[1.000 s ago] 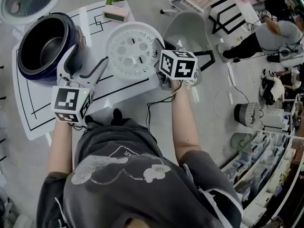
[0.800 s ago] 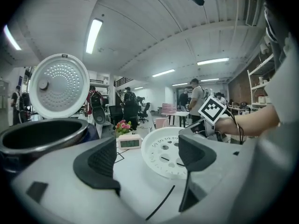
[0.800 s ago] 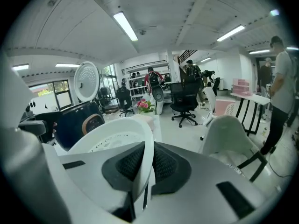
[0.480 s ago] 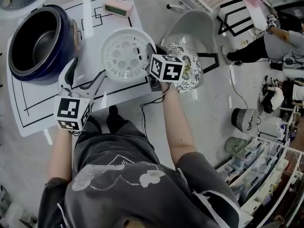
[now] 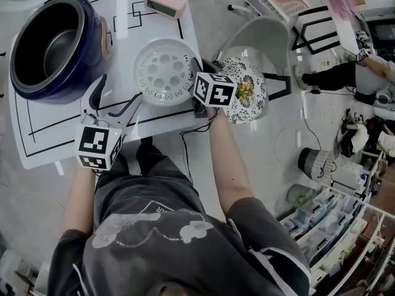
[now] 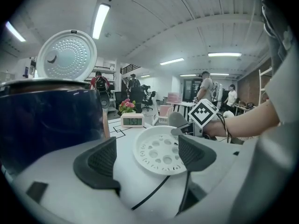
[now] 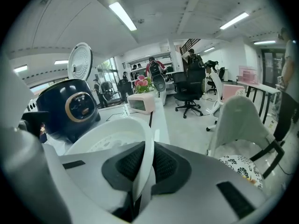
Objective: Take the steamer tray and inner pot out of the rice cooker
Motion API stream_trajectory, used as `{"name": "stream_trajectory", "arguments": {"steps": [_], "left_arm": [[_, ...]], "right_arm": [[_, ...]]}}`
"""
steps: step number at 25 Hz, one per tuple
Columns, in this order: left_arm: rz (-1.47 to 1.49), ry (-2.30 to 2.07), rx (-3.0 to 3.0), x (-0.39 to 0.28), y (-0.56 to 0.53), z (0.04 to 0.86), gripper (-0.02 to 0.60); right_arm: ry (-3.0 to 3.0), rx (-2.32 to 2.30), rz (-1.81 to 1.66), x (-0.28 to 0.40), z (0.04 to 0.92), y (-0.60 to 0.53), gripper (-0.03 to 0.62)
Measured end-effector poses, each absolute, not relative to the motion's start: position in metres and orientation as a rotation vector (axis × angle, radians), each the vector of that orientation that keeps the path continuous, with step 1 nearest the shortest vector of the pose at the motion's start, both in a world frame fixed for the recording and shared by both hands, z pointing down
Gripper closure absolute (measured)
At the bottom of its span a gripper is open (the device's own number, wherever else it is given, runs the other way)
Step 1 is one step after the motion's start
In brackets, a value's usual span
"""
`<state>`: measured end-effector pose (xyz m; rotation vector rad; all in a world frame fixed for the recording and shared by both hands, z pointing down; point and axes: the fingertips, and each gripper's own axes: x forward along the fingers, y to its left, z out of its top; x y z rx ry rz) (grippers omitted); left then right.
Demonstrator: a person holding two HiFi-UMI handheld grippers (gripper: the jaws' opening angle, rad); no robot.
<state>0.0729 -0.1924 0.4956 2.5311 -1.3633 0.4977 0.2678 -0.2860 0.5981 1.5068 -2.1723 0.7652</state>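
**White steamer tray (image 5: 163, 71) held low beside the rice cooker (image 5: 92, 36)**

Right gripper (image 7: 144, 164) clamps the tray's rim, at or just above the table (image 5: 37, 140). Left gripper (image 5: 114, 96) gapes, empty. Inner pot (image 5: 52, 51) sits in the cooker. Best to keep the tray level and release only once it rests flat.

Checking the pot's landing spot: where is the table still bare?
Bare mat lies in front of the rice cooker, beside the open left gripper. The right side is crowded: steamer tray, clamped by the right gripper, and the clock.
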Motion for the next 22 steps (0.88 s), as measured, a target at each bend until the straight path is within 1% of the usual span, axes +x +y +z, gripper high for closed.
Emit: {"name": "stream_trajectory", "arguments": {"steps": [6, 7, 9, 11, 14, 16, 22], "left_arm": [[0.488, -1.366, 2.520, 0.070, -0.189, 0.497, 0.170], [0.486, -1.365, 2.522, 0.069, -0.189, 0.496, 0.170], [0.481, -1.366, 2.525, 0.068, -0.189, 0.494, 0.170], [0.474, -1.367, 2.531, 0.068, -0.190, 0.492, 0.170], [0.462, -1.361, 2.546, 0.071, -0.190, 0.485, 0.170], [0.457, -1.358, 2.556, 0.071, -0.190, 0.479, 0.170], [0.374, -1.365, 2.606, 0.068, -0.187, 0.442, 0.170]], "right_arm": [[-2.144, 1.484, 0.705, 0.266, 0.602, -0.288, 0.542], [-2.142, 1.473, 0.703, 0.265, 0.603, -0.287, 0.524], [-2.143, 1.447, 0.708, 0.261, 0.603, -0.286, 0.454], [-2.145, 1.435, 0.708, 0.260, 0.601, -0.285, 0.423], [-2.154, 1.456, 0.682, 0.263, 0.591, -0.284, 0.359], [-2.171, 1.481, 0.664, 0.265, 0.576, -0.283, 0.345], [-2.298, 1.554, 0.572, 0.255, 0.501, -0.286, 0.344]]}}
